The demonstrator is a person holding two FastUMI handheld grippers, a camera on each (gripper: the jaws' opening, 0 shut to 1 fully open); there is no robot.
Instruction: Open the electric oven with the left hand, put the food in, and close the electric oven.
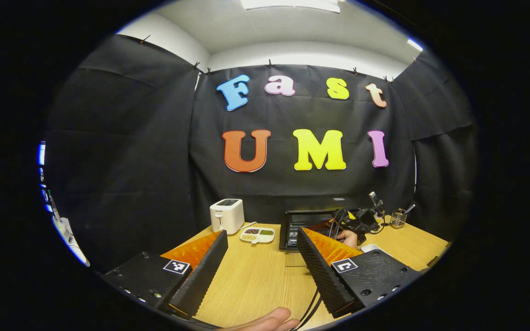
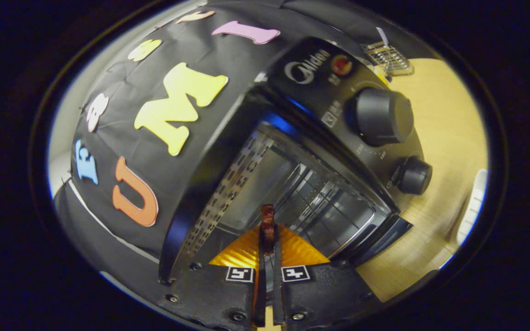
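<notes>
The black electric oven (image 1: 308,216) stands at the back of the wooden table with its glass door (image 1: 295,258) folded down. My left gripper (image 1: 262,234) hovers open over the table in front of it, holding nothing. In the right gripper view, the oven's open cavity (image 2: 283,184) with its wire rack is close and tilted. My right gripper (image 2: 268,234) is shut on a small dark red piece of food (image 2: 268,219) at the cavity's mouth. In the left gripper view, that right gripper (image 1: 361,220) and the hand (image 1: 350,236) holding it are at the oven's opening.
A white toaster (image 1: 227,215) and a white divided dish (image 1: 257,235) sit left of the oven. A glass holder (image 1: 398,218) stands at the right, a white plate (image 1: 373,248) near the oven. Two knobs (image 2: 380,117) are on the oven's panel. A hand (image 1: 269,320) shows at the front.
</notes>
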